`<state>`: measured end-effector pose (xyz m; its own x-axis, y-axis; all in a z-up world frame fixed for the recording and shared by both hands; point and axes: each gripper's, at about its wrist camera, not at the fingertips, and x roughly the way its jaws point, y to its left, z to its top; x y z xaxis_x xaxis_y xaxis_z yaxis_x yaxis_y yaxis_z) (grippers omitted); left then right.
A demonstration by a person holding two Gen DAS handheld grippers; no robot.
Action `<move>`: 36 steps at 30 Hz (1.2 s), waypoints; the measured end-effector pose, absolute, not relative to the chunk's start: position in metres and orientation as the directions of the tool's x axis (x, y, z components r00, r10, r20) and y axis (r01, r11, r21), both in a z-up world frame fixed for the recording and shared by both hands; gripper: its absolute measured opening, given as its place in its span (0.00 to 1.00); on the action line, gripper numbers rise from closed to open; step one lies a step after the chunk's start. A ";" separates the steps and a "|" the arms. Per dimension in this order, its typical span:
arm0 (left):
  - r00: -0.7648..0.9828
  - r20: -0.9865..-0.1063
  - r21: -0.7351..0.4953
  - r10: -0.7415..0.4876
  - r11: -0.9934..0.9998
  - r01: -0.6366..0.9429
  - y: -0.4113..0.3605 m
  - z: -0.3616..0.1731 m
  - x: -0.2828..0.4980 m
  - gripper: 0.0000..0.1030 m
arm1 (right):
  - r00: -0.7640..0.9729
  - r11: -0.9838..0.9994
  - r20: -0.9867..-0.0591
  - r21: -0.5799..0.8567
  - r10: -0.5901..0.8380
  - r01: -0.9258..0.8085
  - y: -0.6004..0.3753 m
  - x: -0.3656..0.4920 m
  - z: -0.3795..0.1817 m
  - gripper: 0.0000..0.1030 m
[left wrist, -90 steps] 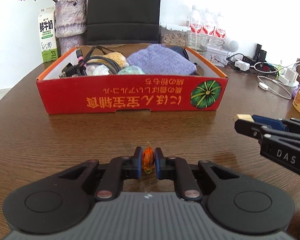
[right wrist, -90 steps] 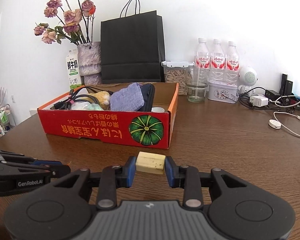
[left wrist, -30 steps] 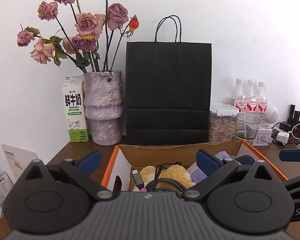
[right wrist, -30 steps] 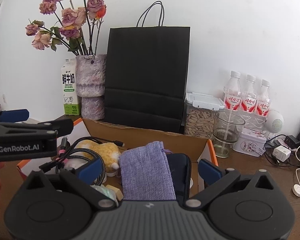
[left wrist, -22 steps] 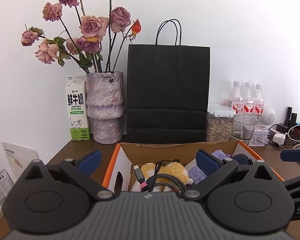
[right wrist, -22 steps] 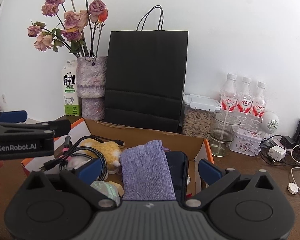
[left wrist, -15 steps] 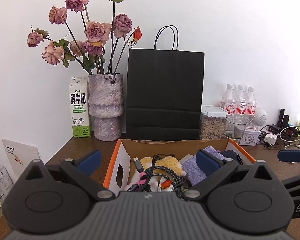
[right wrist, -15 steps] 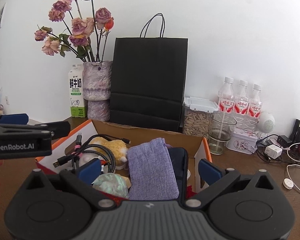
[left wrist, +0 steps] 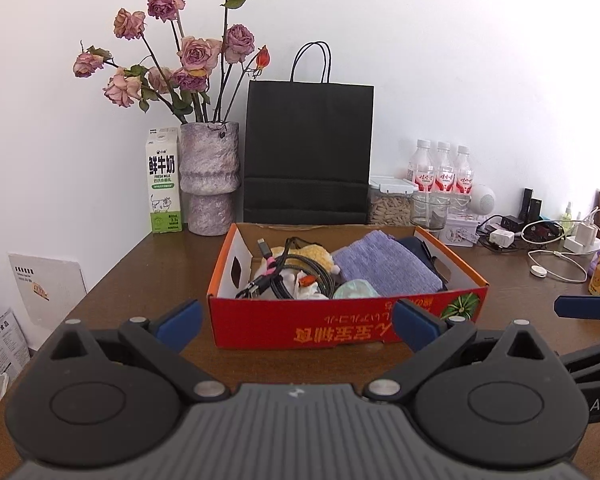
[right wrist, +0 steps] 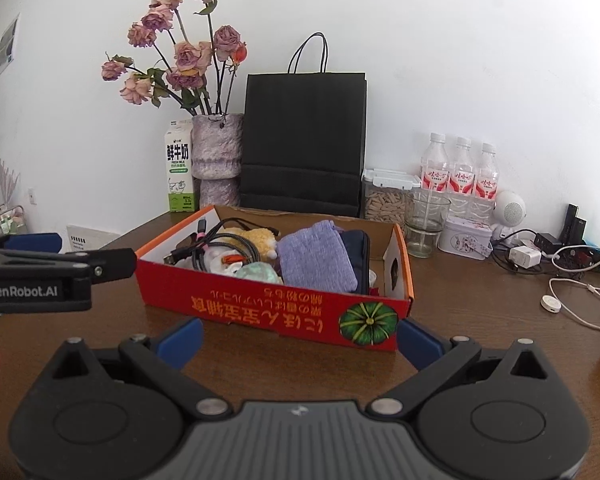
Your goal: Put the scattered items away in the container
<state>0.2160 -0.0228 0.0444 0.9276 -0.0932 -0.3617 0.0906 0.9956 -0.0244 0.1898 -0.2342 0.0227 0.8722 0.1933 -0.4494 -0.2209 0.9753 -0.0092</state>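
Left gripper (left wrist: 296,324) and right gripper (right wrist: 298,340): jaws spread wide, empty, held apart before red cardboard box (left wrist: 340,326) on wooden table (right wrist: 480,320). Inside box: tangled cables (left wrist: 288,272), small orange item (left wrist: 309,280), lilac pouch (left wrist: 384,266), dark case (right wrist: 358,256) partly hidden; box floor largely unseen.

The box (left wrist: 340,330) sits on the worktop (left wrist: 140,280), with cables (left wrist: 296,272) in its left part and a cloth pouch (left wrist: 384,266) to their right. Behind it stand a vase (left wrist: 209,180), a paper bag (left wrist: 308,152) and 3 bottles (left wrist: 444,172).
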 end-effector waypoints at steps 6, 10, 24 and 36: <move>0.921 -0.381 -0.045 -0.085 0.996 0.073 -0.026 0.032 0.176 1.00 | 0.862 0.975 -0.466 0.003 0.198 -0.223 -0.238 0.149 0.011 1.00; 0.920 -0.388 -0.035 -0.058 0.998 0.048 -0.032 0.022 0.151 1.00 | 0.861 0.976 -0.469 0.004 0.195 -0.219 -0.237 0.126 0.004 1.00; 0.902 -0.432 -0.033 0.012 0.999 -0.029 -0.027 -0.002 0.110 1.00 | 0.861 0.976 -0.462 0.063 0.213 -0.208 -0.233 0.086 -0.006 1.00; 0.904 -0.427 -0.025 -0.009 1.000 -0.002 -0.029 -0.004 0.106 1.00 | 0.851 0.974 -0.475 0.064 0.222 -0.218 -0.227 0.083 -0.009 1.00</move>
<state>0.1060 -0.0293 -0.0037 0.9044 -0.0087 -0.4266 -0.0022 0.9997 -0.0253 0.0828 -0.2275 -0.0095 0.8514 0.2222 -0.4750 -0.2185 0.9737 0.0638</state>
